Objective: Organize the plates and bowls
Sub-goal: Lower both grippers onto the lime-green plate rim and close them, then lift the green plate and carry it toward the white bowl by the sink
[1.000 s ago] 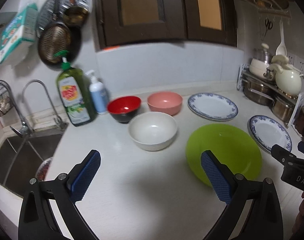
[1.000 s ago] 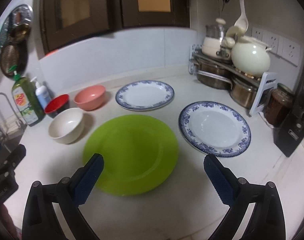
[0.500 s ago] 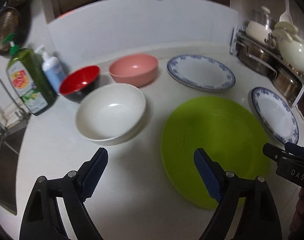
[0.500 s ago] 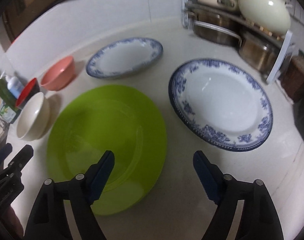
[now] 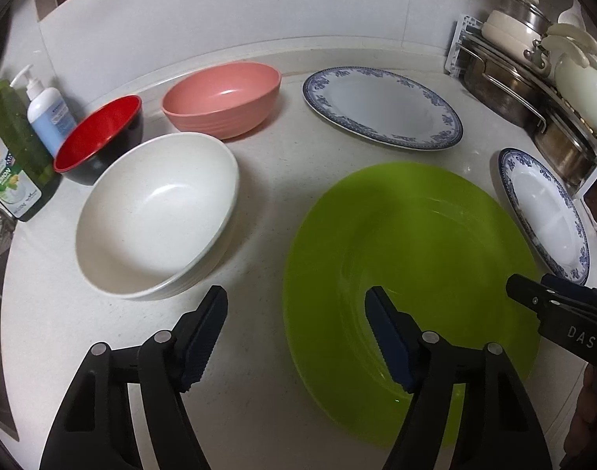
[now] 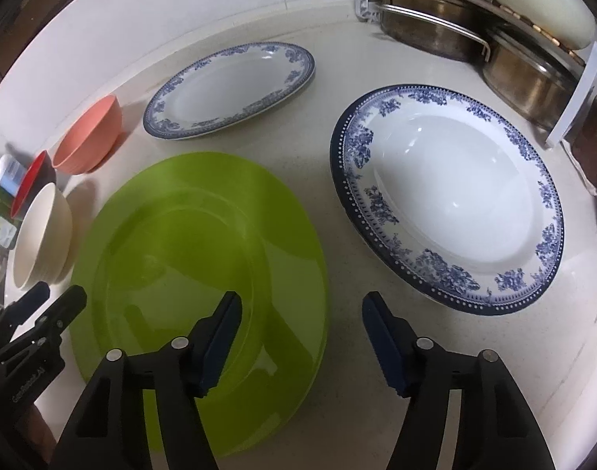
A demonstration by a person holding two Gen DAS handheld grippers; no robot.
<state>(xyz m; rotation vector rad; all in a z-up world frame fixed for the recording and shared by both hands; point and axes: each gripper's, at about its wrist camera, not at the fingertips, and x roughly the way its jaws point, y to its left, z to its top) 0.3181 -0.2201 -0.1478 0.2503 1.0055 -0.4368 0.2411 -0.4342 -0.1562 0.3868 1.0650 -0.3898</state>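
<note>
Left wrist view: "DAS" on right gripper (image 5: 533,301), "LEMON" on soap bottle (image 5: 12,156); both fingers apart, empty.

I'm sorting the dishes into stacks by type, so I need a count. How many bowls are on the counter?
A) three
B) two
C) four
A: the left wrist view shows a red bowl, a pink bowl and a white bowl, each standing apart on the counter.

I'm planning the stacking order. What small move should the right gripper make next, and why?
Probably ease the right gripper right toward the near blue plate: its jaws are open and empty, straddling the green plate rim, and that plate lies closest.
</note>
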